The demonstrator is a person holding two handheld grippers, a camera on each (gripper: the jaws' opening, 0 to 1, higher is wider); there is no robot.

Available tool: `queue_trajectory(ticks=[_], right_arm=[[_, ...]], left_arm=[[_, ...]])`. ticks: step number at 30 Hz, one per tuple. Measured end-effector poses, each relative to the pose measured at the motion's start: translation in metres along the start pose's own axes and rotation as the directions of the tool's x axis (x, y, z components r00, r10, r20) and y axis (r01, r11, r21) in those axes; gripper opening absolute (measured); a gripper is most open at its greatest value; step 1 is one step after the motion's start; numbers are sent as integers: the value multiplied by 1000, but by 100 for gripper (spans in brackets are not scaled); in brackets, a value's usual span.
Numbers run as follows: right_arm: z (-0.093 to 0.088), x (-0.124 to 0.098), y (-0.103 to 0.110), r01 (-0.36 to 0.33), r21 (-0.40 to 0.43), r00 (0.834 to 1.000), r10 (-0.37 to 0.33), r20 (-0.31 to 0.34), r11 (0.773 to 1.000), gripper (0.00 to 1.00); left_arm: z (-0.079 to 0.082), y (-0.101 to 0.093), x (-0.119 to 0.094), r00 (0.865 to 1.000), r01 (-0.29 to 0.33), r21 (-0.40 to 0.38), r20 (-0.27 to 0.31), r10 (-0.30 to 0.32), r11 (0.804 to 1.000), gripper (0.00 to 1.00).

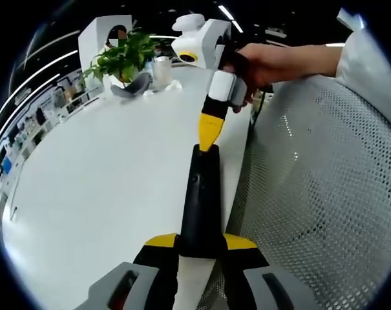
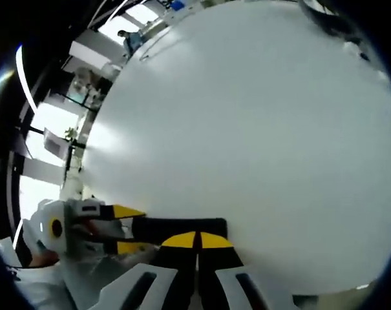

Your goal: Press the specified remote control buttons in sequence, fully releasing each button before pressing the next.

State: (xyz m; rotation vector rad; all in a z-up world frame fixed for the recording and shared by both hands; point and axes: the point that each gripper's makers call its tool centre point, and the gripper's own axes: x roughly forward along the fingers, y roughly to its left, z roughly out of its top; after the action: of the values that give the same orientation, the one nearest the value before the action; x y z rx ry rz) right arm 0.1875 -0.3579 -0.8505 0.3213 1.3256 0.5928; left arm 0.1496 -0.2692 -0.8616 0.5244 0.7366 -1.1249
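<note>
My left gripper (image 1: 200, 243) is shut on the near end of a long black remote (image 1: 199, 194), which points away from me over the white table (image 1: 98, 174). From the upper right a hand brings in my right gripper (image 1: 208, 141). Its yellow tips are shut together and rest on the remote's far end. In the right gripper view the right gripper (image 2: 196, 240) stands shut just above the remote (image 2: 182, 227), with nothing between its jaws. The left gripper (image 2: 126, 229) reaches in from the left, clamped on the remote's other end.
A potted green plant (image 1: 124, 55), a grey object (image 1: 134, 87) and a white cup (image 1: 161, 68) stand at the table's far end. A white mesh chair back (image 1: 324, 187) rises close beside the table's right edge. Shelves line the room at left.
</note>
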Motion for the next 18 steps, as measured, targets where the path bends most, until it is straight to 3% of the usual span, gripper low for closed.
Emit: queue_trajectory(ticks=[18], right_arm=[[-4, 2, 3, -2, -22, 1000, 2, -15, 1000, 0]], left_arm=[[0, 0, 0, 1000, 0, -4, 1, 0, 1000, 25]])
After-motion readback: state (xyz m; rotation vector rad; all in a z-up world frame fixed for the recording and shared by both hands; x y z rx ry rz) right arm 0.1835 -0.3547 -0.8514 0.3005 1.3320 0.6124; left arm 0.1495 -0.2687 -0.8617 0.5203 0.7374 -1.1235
